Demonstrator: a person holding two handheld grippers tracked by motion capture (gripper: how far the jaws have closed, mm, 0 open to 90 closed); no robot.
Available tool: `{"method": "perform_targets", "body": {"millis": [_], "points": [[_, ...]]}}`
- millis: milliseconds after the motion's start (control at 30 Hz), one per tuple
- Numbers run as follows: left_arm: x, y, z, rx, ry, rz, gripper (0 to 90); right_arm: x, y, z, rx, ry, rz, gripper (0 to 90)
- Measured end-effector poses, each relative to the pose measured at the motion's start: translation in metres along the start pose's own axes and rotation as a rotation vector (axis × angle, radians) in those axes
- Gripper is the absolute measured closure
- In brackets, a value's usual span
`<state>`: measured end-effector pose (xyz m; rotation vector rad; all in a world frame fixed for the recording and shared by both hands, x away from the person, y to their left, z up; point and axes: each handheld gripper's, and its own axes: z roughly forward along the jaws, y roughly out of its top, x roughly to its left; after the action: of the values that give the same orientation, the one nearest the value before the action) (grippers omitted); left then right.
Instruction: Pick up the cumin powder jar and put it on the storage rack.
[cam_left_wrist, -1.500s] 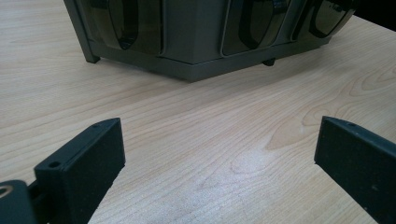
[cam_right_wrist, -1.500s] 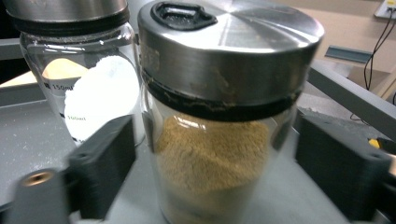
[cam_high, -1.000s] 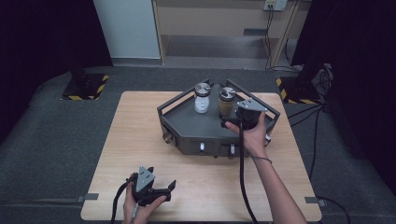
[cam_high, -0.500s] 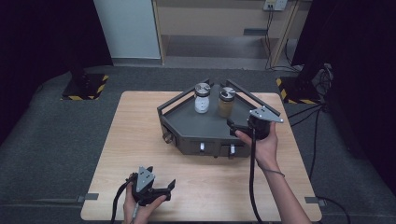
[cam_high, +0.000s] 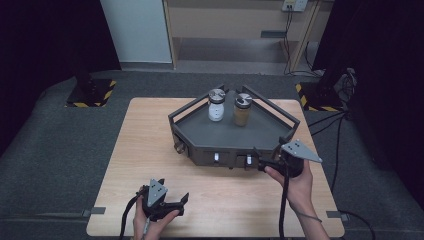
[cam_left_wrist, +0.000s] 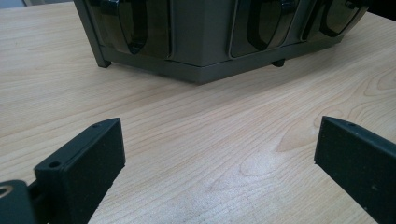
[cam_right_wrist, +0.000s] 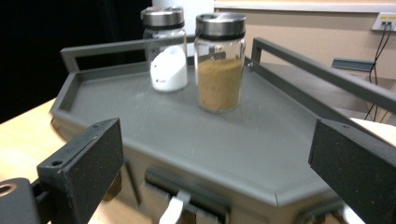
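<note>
A grey corner tray (cam_high: 235, 136) with rails stands on the wooden table (cam_high: 150, 135). At its back stand two metal-lidded glass jars side by side: one with white powder (cam_high: 216, 106), one with brown powder (cam_high: 242, 109). My right gripper (cam_high: 270, 157) is open at the tray's front right corner, aimed over the tray (cam_right_wrist: 187, 130) at the white jar (cam_right_wrist: 168, 51) and the brown jar (cam_right_wrist: 219, 65), with nothing between its jaws. My left gripper (cam_high: 164, 194) rests open low near the table's front edge, facing the tray's front wall (cam_left_wrist: 201, 42).
Small hooks and white tabs (cam_high: 216, 158) line the tray's front face. Bare table (cam_left_wrist: 196, 135) lies between my left gripper and the tray. Cables (cam_high: 340, 125) run on the floor at the right, and a black-and-yellow base (cam_high: 90, 92) sits on the floor at the back left.
My right gripper has drawn back from beside the brown jar toward the person, down to the tray's front right corner. The jars and the left gripper have stayed put.
</note>
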<state>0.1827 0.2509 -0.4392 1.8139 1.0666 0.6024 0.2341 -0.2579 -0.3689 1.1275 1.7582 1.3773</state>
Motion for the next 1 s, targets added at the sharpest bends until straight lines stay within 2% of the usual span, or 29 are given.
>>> {"method": "perform_targets", "body": {"millis": [167, 600, 1000], "points": [[-0.002, 0.0, 0.0, -0.003, 0.002, 0.003, 0.8, 0.001, -0.011, -0.019, -0.01, -0.004, 0.013, 3.4], [-0.006, 0.0, -0.001, -0.007, 0.012, 0.014, 0.8, 0.008, -0.034, -0.061, -0.036, -0.008, -0.007, 3.2], [-0.006, 0.0, -0.003, -0.02, 0.015, 0.02, 0.8, 0.026, -0.058, -0.1, -0.053, -0.013, 0.0, 2.9]]}}
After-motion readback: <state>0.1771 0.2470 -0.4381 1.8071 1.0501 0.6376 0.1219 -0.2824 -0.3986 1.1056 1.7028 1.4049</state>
